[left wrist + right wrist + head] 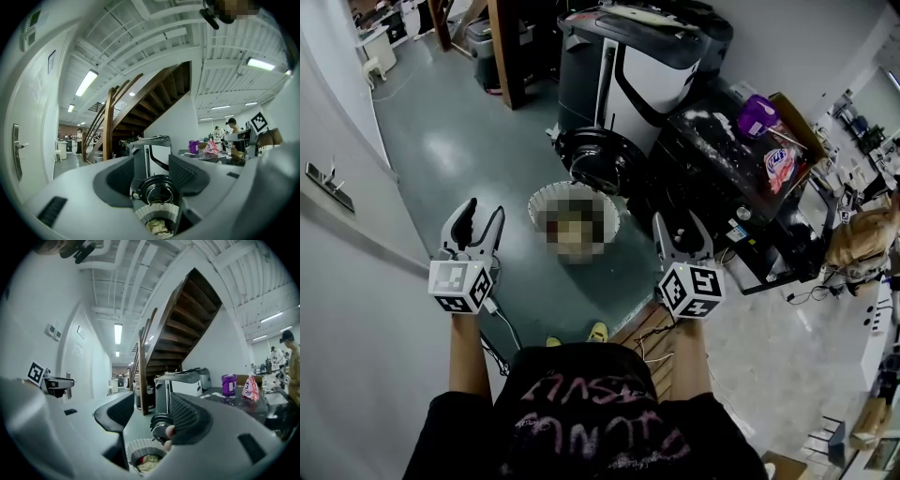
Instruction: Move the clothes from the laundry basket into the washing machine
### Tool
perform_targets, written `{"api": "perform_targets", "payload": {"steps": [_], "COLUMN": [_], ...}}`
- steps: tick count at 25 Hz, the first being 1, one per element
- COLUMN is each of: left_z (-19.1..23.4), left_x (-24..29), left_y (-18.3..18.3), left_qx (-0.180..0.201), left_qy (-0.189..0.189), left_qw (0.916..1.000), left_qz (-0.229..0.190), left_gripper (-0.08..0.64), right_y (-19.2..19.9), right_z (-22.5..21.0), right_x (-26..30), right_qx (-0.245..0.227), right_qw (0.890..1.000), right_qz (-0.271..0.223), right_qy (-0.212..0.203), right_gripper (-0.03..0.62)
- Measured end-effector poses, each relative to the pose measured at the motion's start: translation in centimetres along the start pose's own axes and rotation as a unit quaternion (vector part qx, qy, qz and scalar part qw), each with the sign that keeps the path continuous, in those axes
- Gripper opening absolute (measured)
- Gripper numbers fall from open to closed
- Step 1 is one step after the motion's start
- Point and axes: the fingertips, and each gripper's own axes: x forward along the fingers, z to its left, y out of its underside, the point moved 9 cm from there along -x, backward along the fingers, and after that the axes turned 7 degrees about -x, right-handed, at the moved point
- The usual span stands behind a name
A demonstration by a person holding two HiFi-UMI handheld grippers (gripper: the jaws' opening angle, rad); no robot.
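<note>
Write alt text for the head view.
Seen from above, a person holds the left gripper and right gripper out level, both open and empty. A white basket sits on the floor ahead, showing between them, with the washing machine just beyond it.

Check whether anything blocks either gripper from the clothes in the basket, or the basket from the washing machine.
Nothing visible does. Left gripper and right gripper, both open and empty, face the laundry basket of clothes across the floor; the washing machine stands directly behind it. Whether its round door is open I cannot tell.
</note>
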Motion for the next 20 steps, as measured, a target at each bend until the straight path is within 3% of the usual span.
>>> {"api": "perform_targets", "payload": {"steps": [20], "left_z": [2.0], "left_x": [-2.0], "left_y": [1.1], "left_qx": [-0.009], "left_qy": [0.024], "left_qw": [0.9996], "left_qz": [0.009], "left_gripper": [0.245], "right_y": [0.7], "right_z": [3.4], "right_x": [-1.1], "right_qx": [0.002], "right_qw": [1.000], "right_qz": [0.004], "right_qy": [0.003], "right_gripper": [0.261]}}
